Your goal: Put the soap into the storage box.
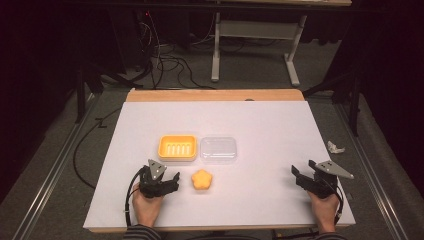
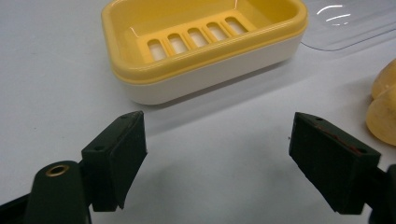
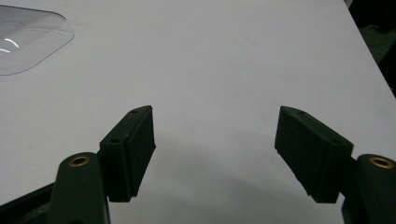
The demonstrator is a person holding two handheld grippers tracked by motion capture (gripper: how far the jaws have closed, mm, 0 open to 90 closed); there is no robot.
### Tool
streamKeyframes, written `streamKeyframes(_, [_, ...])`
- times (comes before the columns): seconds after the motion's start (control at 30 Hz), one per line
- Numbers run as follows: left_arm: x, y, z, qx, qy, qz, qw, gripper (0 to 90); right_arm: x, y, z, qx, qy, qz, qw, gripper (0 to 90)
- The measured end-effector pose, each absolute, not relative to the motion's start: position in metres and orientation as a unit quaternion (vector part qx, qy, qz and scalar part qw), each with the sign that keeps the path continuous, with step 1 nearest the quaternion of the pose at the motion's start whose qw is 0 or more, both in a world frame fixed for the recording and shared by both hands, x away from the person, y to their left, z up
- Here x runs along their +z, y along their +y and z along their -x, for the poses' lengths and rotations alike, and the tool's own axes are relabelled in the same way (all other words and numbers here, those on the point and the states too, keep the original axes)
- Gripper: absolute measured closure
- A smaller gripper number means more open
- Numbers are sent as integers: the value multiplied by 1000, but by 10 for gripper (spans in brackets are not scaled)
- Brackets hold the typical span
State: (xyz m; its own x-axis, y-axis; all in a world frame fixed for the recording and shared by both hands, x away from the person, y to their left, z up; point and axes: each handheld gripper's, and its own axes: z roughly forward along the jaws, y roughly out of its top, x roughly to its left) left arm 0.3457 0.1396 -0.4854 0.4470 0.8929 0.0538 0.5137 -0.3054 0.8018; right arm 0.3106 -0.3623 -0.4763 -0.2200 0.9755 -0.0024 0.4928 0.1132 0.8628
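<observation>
Yellow soap dish (image 2: 201, 44) fills our left gripper (image 2: 217, 158) view, slotted and empty; from above, flower-shaped soap (image 1: 202, 180) lies before it. Both grippers, including the right gripper (image 3: 215, 154), gape wide.

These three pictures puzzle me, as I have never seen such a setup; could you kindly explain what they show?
No robot here: a person holds a hand-held gripper in each hand. The high view looks down on a white table from above the person's side. The left gripper and the right gripper each carry a camera looking along their own black fingers, which gives the other two pictures. On the table lie a yellow soap dish, a clear lid beside it, and a flower-shaped yellow soap. Both grippers are open and hold nothing.
</observation>
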Motion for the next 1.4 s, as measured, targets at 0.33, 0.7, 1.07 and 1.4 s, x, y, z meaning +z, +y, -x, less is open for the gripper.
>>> streamKeyframes(0.33, [-485, 141, -346, 246, 458, -766, 378, 199, -476, -364, -311, 393, 671, -547, 310, 289])
streamKeyframes(0.7, [-485, 142, -348, 242, 466, -762, 378, 193, -476, -366, -310, 401, 670, -545, 305, 287])
streamKeyframes(1.07, [-483, 147, -348, 234, 472, -753, 394, 201, -476, -364, -309, 402, 675, -538, 304, 287])
streamKeyframes(1.4, [-483, 145, -348, 221, 466, -759, 398, 199, -476, -363, -309, 399, 677, -536, 310, 287])
